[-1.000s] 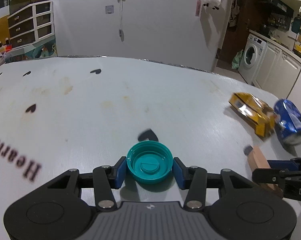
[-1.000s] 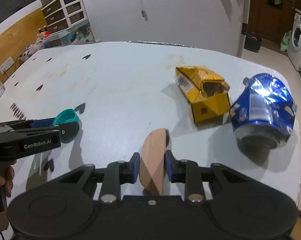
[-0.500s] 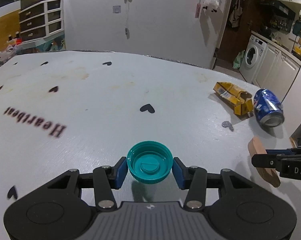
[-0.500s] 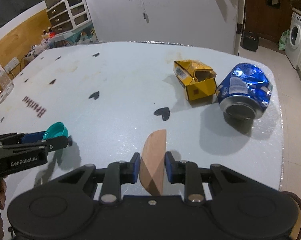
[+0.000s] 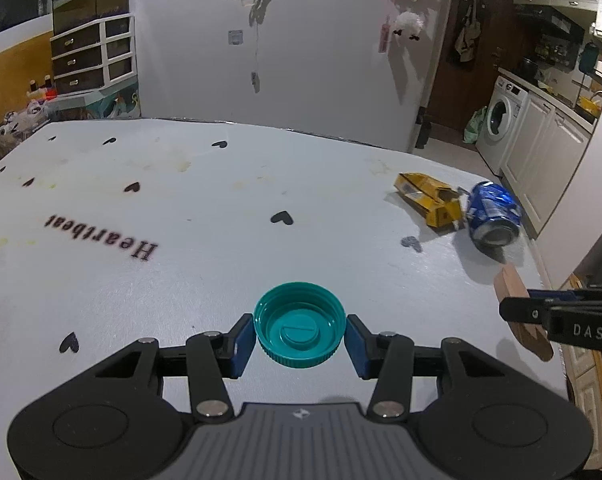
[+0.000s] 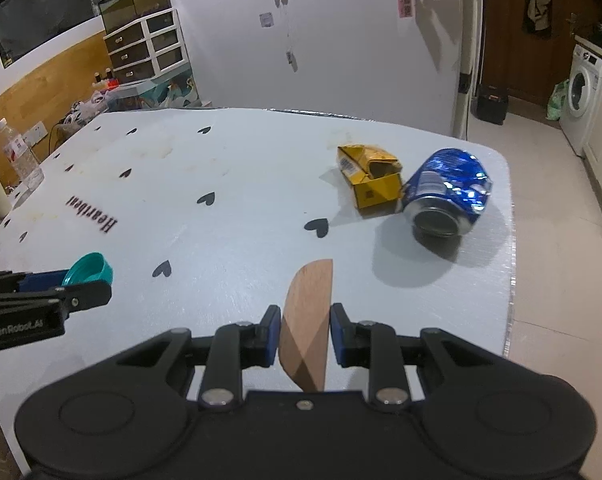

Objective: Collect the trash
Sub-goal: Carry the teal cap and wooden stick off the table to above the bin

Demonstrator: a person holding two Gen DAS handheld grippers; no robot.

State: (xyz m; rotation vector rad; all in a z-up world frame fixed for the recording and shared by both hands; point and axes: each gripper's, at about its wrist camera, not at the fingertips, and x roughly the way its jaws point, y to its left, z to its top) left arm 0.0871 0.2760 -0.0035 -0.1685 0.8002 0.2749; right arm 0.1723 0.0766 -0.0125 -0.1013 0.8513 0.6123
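**Both grippers loaded; two items left on bench**

Bench (image 6: pixel 229 184): white covering printed with black hearts and the word "Heartbeat", some yellowish stains toward the far side. It carries the remaining trash near its far right corner.

Blue can (image 6: pixel 447 196): dented, lying on its side with the open end toward the cameras, close to the bench's right edge. It lies just beside the yellow carton, possibly touching; contact cannot be confirmed.

Yellow carton (image 6: pixel 371 178): crushed, one end open, lying on the bench to the left of the can.

Left gripper (image 5: pixel 300 340): fingers clenched on a teal bottle cap (image 5: pixel 300 332), hollow side up, held clear of the bench.

Right gripper (image 6: pixel 304 338): fingers clenched on a flat wood piece (image 6: pixel 307 312), rounded at one edge, gripped across its thin faces and standing on edge, clear of the bench.

Step in hand, as judged: carrying two collected items away from the surface. No bin or bag for the trash shows in either view, so the drop-off point cannot be located.

Next move calls for: bringing both loads over the receptacle, releasing each, then returning for the can and carton. The can is likely to roll if nudged; the carton's crushed walls may give under a grip.
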